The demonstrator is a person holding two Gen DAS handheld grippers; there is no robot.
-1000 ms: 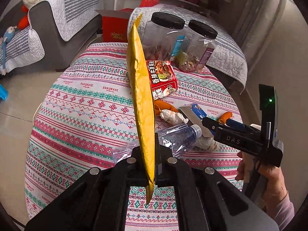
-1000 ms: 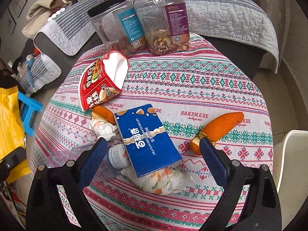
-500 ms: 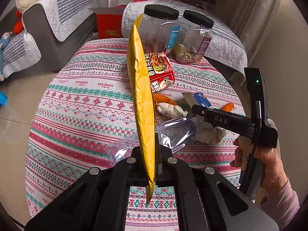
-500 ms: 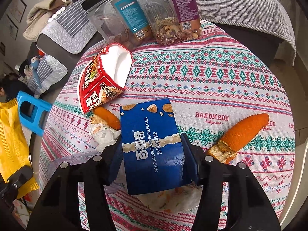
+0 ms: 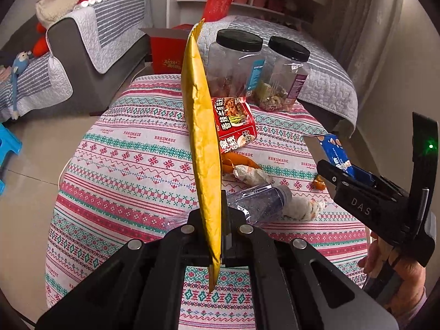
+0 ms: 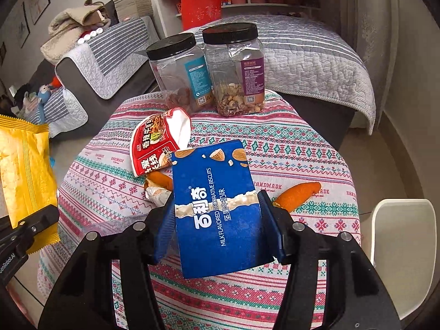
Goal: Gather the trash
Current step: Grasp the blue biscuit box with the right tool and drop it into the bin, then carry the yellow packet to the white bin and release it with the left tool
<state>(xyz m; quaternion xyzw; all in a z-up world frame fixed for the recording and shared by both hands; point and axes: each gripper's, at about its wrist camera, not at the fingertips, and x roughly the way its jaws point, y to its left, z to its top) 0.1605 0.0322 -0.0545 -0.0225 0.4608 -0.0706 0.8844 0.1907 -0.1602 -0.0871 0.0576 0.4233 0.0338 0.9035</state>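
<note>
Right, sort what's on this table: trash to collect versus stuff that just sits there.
Trash:
blue biscuit box, in right gripper
yellow bag, in left gripper
red noodle packet
plastic bottle
crumpled tissues
orange peels

Just there:
two snack jars
tablecloth

Blue biscuit box [image 6: 217, 209]: flat, tilted, lifted above table [image 6: 288, 148]. Yellow bag [image 5: 203, 148]: upright, edge-on, above table. On table: red noodle packet [image 5: 236, 126], torn open; crushed clear bottle [image 5: 258, 203]; crumpled tissues [image 5: 302, 209]; orange peels [image 6: 299, 195].
</note>
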